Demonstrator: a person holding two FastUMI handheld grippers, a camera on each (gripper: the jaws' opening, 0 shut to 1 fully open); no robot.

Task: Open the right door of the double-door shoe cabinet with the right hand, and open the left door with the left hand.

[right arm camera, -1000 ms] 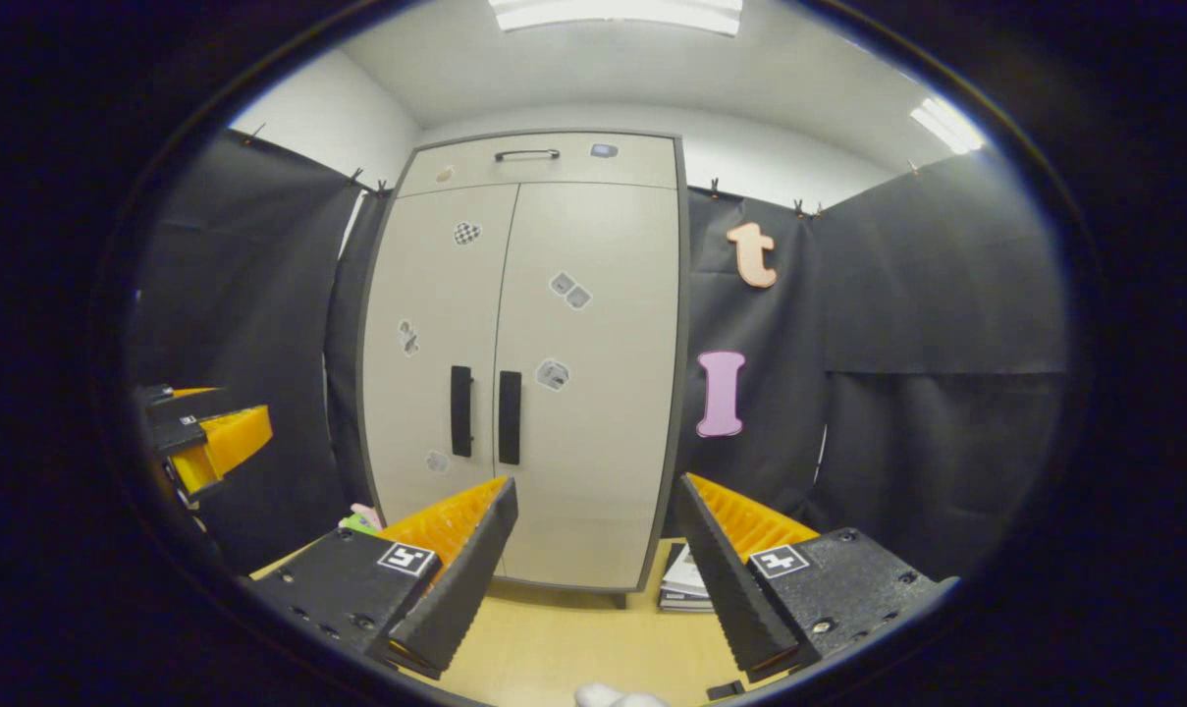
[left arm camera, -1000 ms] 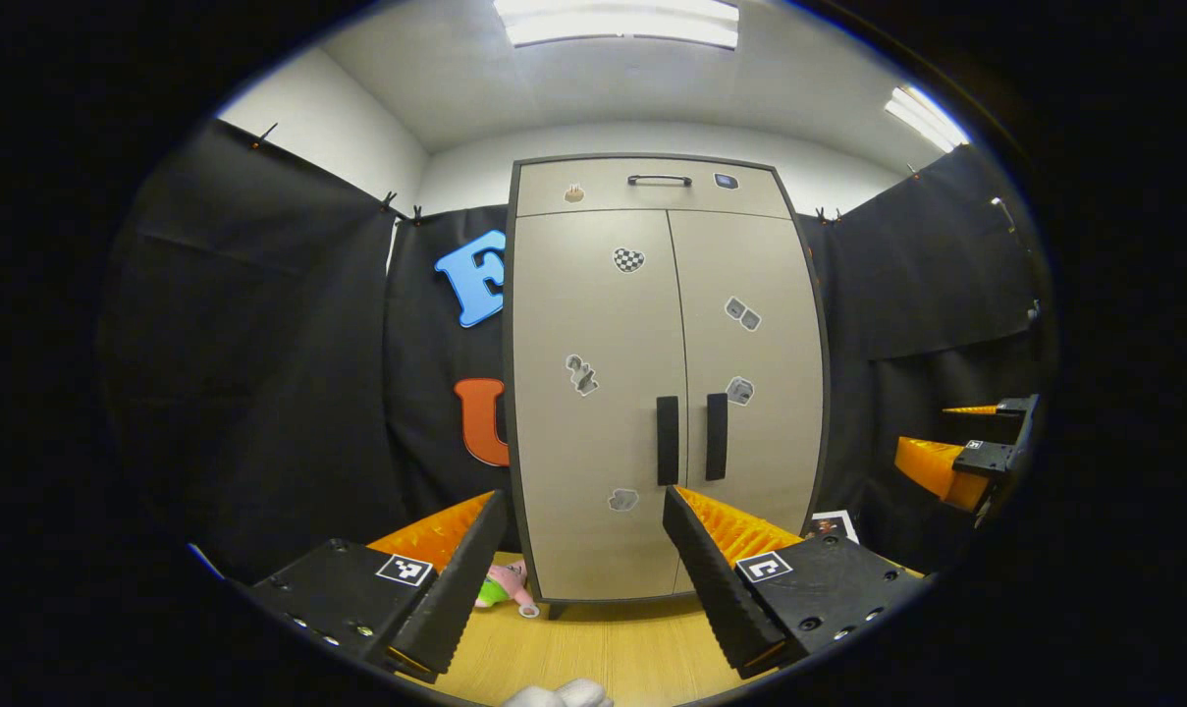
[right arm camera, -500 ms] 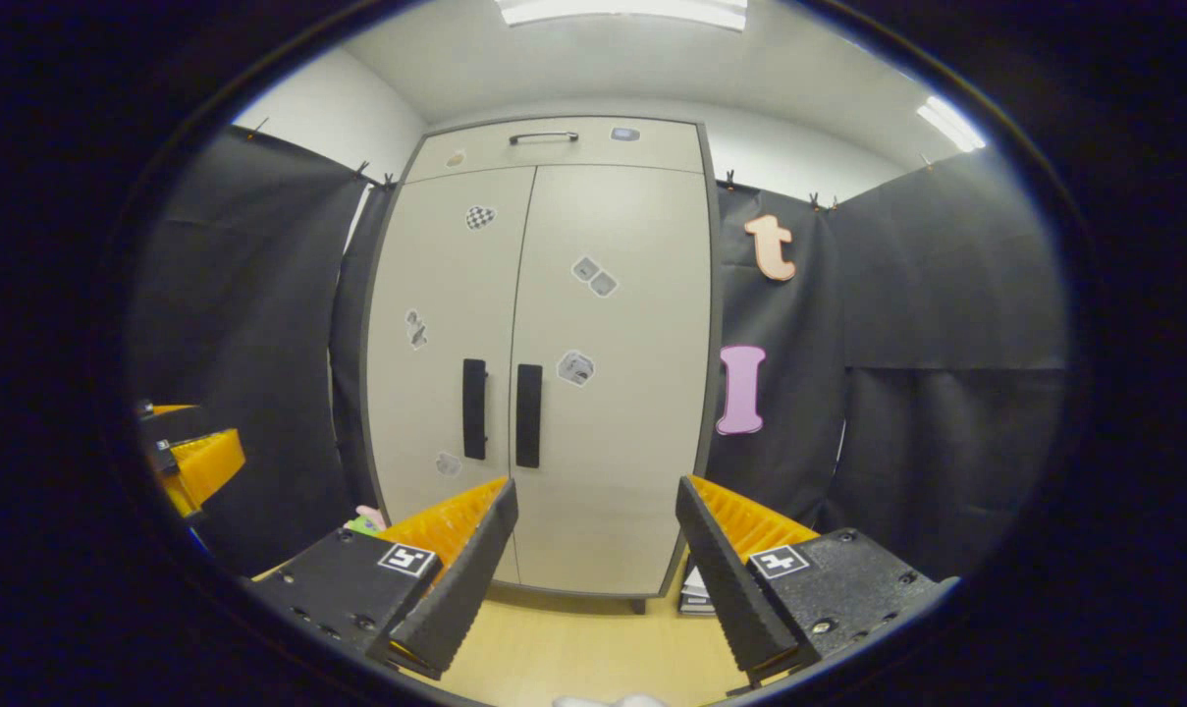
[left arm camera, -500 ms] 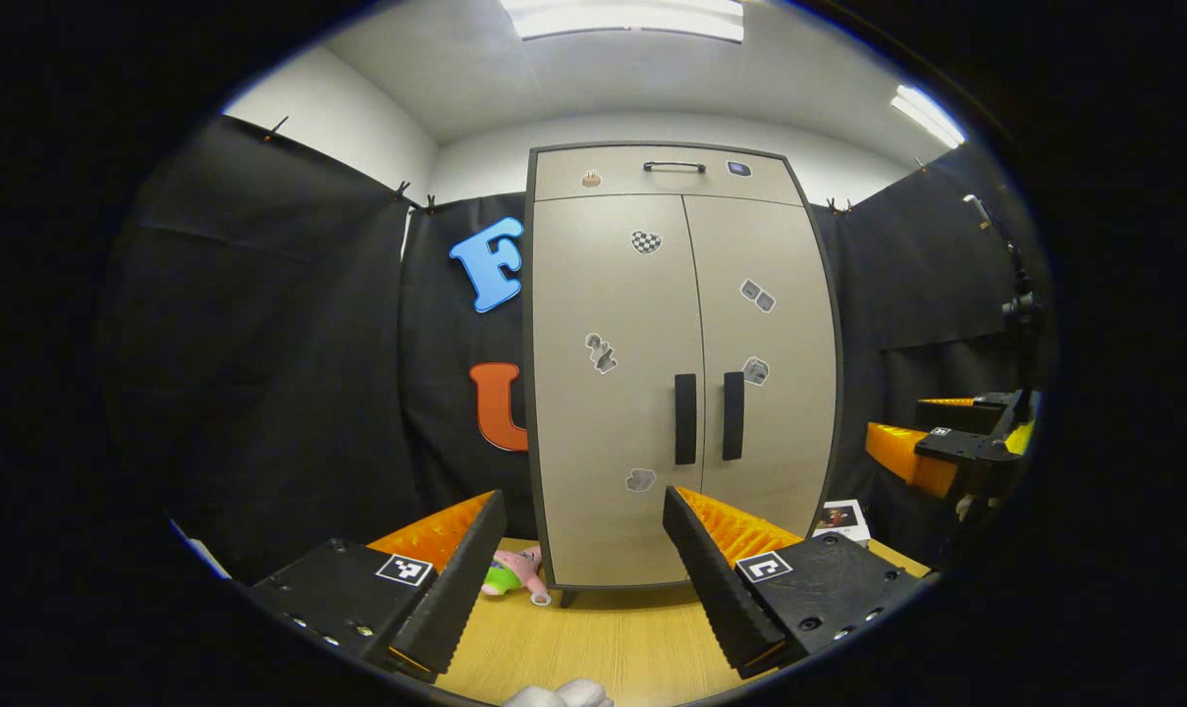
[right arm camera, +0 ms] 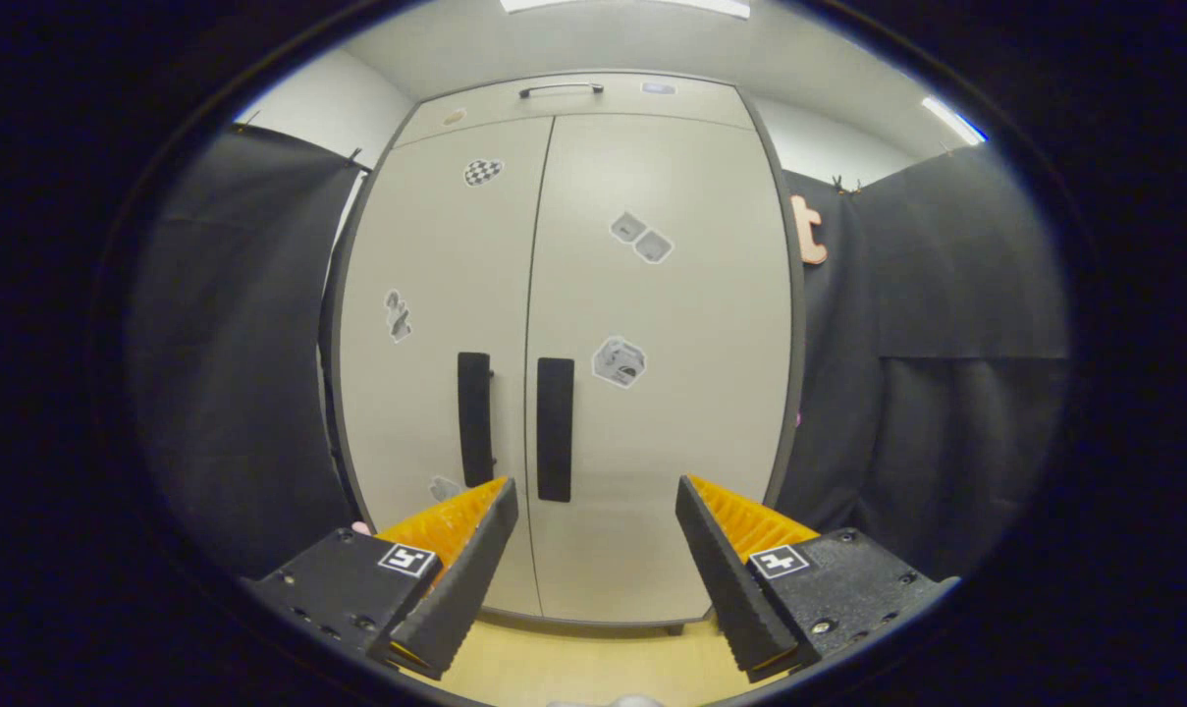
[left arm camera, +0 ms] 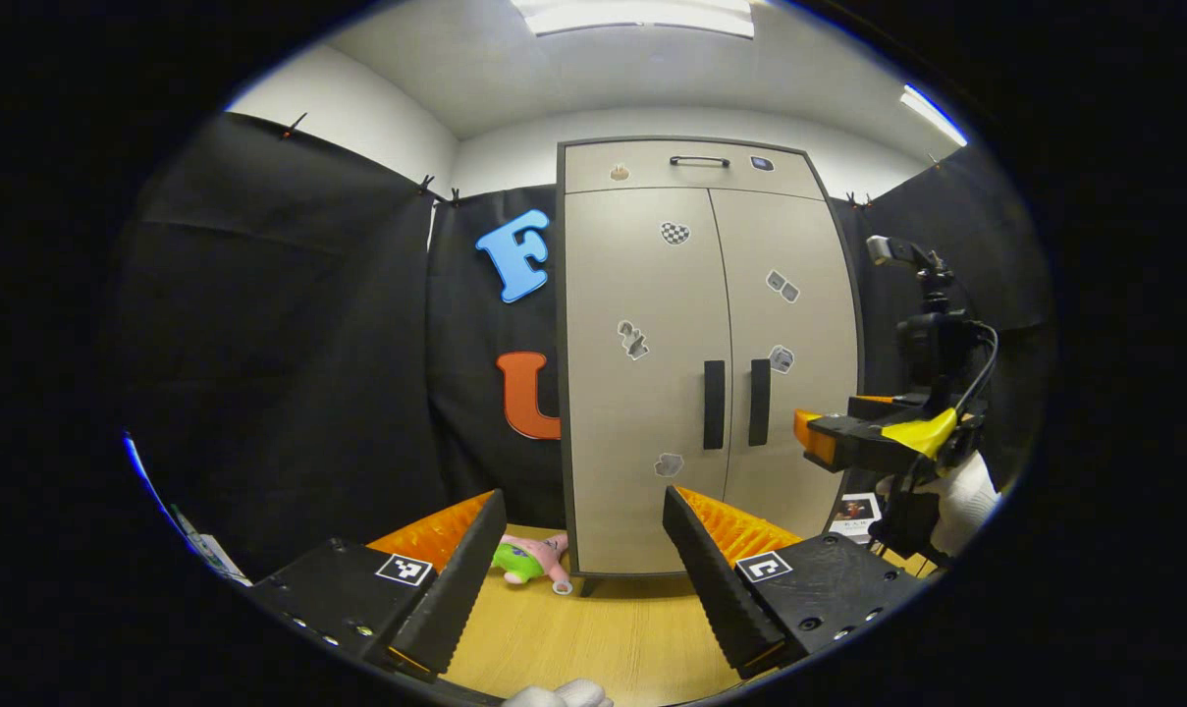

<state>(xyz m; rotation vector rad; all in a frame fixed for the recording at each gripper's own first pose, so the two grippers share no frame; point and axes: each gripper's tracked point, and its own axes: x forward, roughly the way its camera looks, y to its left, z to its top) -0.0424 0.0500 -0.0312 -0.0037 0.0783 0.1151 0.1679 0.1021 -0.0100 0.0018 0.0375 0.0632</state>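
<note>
With both doors shut, I had the right claw (right arm camera: 597, 535) spread wide and empty, near the shoe cabinet (right arm camera: 564, 344) and facing its right door handle (right arm camera: 555, 429). I judged it best to centre the fingers on that handle before closing. My left claw (left arm camera: 583, 545), also spread and empty, waited farther back.

- Light wood-grain floor (left arm camera: 613, 638): carries everything in the booth.
- Tall beige double-door shoe cabinet with dark frame (left arm camera: 642, 511): stands upright on short feet on the floor.
- Pink-and-green plush toy (left arm camera: 532, 558): lies on the floor, just beside the cabinet's left foot.
- Small printed booklet (left arm camera: 854, 511): lies at the cabinet's right base.
</note>
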